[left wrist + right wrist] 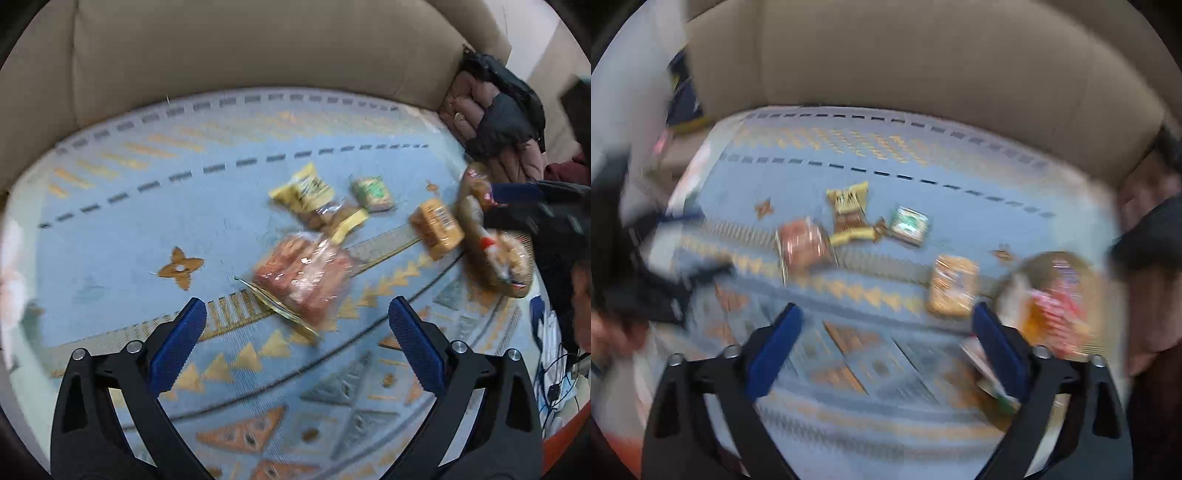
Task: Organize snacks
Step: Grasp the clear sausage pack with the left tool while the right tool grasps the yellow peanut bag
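Note:
Several snack packs lie on a blue patterned cloth (110, 240) over a sofa seat. A clear pack of reddish snacks (303, 277) lies just beyond my open, empty left gripper (295, 325). Past it are a yellow bag (306, 190), a green packet (371, 194) and an orange packet (437, 227). A large clear bag (491, 240) sits at the right, partly behind the other gripper. In the blurred right wrist view my right gripper (886, 325) is open and empty; the reddish pack (805, 243), yellow bag (849, 214), green packet (910, 225), orange packet (953, 286) and large bag (1052, 295) show.
The beige sofa backrest (240, 48) rises behind the cloth. A dark and pink jacket (498, 110) is bunched at the right end of the seat. Cables and white items (554, 369) lie at the far right.

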The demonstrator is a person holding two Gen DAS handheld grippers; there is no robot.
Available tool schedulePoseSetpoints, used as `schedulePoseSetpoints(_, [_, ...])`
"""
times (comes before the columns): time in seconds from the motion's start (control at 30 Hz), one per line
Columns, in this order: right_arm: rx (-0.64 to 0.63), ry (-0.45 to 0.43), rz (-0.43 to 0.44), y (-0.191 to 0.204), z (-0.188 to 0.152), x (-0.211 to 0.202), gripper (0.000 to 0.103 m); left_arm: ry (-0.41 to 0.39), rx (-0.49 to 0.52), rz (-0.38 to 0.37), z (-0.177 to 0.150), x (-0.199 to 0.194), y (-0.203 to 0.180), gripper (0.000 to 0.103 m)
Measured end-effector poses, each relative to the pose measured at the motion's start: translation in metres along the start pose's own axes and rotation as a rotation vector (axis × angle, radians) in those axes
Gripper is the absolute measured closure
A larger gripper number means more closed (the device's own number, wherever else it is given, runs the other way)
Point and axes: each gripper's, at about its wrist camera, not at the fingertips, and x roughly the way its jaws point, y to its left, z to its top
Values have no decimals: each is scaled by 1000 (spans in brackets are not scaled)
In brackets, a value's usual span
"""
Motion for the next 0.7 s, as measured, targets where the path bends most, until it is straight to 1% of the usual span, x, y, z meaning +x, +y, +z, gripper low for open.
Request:
schedulePoseSetpoints(0.07, [79,-12,49,-5,14,43,22,4,16,-21,-4,13,3,5])
schedulePoseSetpoints(0.13, [111,-17,86,-4,26,80,26,0,52,-9,-6,23,4,5])
schedulePoseSetpoints(0.2, [102,-13,98,6,35,112,27,-20,71,-13,-4,28,6,5])
schedulePoseSetpoints(0.3, [79,-22,83,19,46,140,27,-12,69,-49,1,42,8,5])
schedulePoseSetpoints(0.37, [75,-20,76,23,51,151,26,-7,93,-56,3,51,2,5])
schedulePoseSetpoints(0.47, [77,-8,66,25,54,163,27,-20,156,-39,5,58,-13,5])
schedulePoseSetpoints(0.5, [71,-2,63,26,55,166,28,-12,169,-32,6,63,-17,6])
schedulePoseSetpoints(0.53, [65,3,57,28,55,169,30,-5,174,-30,6,67,-19,8])
schedulePoseSetpoints(0.6, [55,13,41,30,56,175,35,-6,185,-33,6,70,-23,10])
schedulePoseSetpoints(0.67, [52,16,14,32,56,180,36,-5,199,-22,4,69,-27,16])
schedulePoseSetpoints(0.7, [52,18,8,33,57,182,38,-11,205,-25,3,66,-28,24])
